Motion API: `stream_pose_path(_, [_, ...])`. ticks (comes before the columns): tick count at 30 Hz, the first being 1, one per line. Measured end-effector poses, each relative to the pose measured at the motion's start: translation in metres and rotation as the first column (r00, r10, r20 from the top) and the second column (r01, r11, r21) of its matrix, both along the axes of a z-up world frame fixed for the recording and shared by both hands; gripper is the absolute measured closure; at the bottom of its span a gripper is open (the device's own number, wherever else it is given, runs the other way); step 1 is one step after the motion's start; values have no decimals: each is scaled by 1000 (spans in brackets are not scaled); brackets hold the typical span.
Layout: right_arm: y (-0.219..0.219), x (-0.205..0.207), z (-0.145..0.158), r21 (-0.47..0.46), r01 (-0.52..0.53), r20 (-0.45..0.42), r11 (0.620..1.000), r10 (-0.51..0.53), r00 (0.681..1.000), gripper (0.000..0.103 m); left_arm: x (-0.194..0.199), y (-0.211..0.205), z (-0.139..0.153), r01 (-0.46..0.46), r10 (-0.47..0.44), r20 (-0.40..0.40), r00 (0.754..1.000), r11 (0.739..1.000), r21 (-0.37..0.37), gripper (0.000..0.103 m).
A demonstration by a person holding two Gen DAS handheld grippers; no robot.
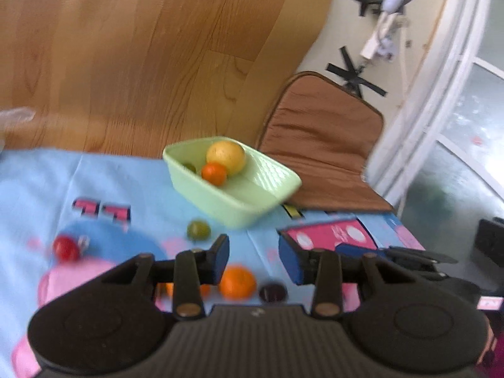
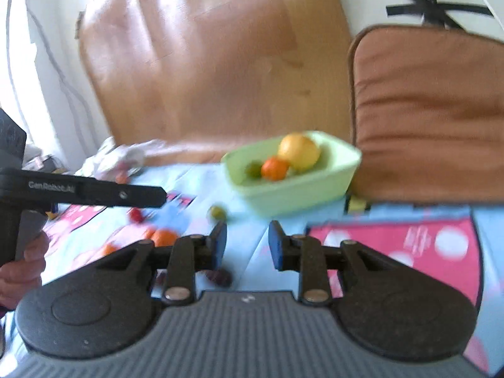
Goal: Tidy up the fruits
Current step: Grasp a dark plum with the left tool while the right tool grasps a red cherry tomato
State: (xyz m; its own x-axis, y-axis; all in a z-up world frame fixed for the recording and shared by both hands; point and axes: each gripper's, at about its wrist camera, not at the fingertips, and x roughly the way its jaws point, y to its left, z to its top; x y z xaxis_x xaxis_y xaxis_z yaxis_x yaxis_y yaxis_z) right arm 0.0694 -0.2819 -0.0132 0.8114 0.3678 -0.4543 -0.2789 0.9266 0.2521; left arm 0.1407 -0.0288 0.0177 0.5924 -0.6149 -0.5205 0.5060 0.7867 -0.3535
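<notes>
Wood-grain flooring (image 1: 151, 47) fills the background — glossy with daylight. A brown padded cushion (image 1: 324, 145) lies beside the table's blue cartoon cloth (image 1: 126, 186); a white-framed glass door (image 1: 456, 100) stands at right.

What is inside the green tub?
In the tub: a yellow fruit, an orange and a small green fruit, half hidden by the wall. Whatever lies beneath them is covered.

pale green plastic tub (image 1: 252, 212); yellow round fruit (image 1: 226, 156); small orange mandarin (image 1: 214, 173); light blue cartoon-print cloth, pink patches (image 1: 94, 176); brown quilted cushion (image 1: 324, 145); blue-padded black gripper fingers (image 1: 291, 260).
</notes>
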Motion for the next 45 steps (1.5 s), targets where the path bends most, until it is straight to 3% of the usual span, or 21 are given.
stream_pose_path(6, [47, -33, -20, -114, -120, 30, 986, 125, 992, 71, -34, 33, -20, -5, 0, -64, 998, 998, -69, 69])
stream_pose_path(11, [63, -17, -31, -181, -155, 14, 971, 160, 987, 70, -46, 36, -32, -1, -8, -107, 994, 996, -86, 69])
stream_pose_path(14, [73, -4, -35, -234, -161, 10, 959, 168, 986, 61, -52, 37, -37, 7, -18, -116, 993, 996, -88, 69])
stream_pose_path(16, [77, 1, -38, -254, -176, 17, 951, 187, 982, 62, -56, 39, -39, 8, -18, -114, 993, 996, -87, 69])
stream_pose_path(19, [80, -9, -35, -296, -198, 35, 935, 218, 975, 71, -57, 39, -39, 11, -21, -116, 993, 996, -90, 69])
stream_pose_path(21, [79, -20, -32, -303, -229, 50, 925, 256, 965, 87, -56, 37, -40, 20, -31, -123, 992, 996, -91, 69])
stream_pose_path(22, [78, -24, -31, -309, -239, 64, 920, 271, 960, 88, -55, 35, -41, 31, -42, -127, 991, 995, -92, 69])
stream_pose_path(28, [73, -44, -31, -327, -239, 84, 914, 280, 956, 86, -49, 14, -43, 58, -62, -106, 992, 997, -42, 69])
stream_pose_path(30, [73, -45, -33, -340, -223, 83, 913, 266, 960, 76, -44, 7, -44, 58, -59, -102, 993, 998, -15, 69])
stream_pose_path(33, [70, -43, -38, -338, -215, 62, 916, 250, 966, 70, -40, -3, -50, 65, -62, -99, 993, 997, 29, 70])
stream_pose_path(41, [74, -35, -43, -343, -247, 9, 906, 266, 964, 76, -39, -5, -59, 30, -24, -79, 997, 997, 70, 75])
stream_pose_path(45, [68, -38, -38, -438, -198, 36, 877, 237, 971, 76, -38, -4, -61, 19, -13, -81, 997, 998, 66, 78])
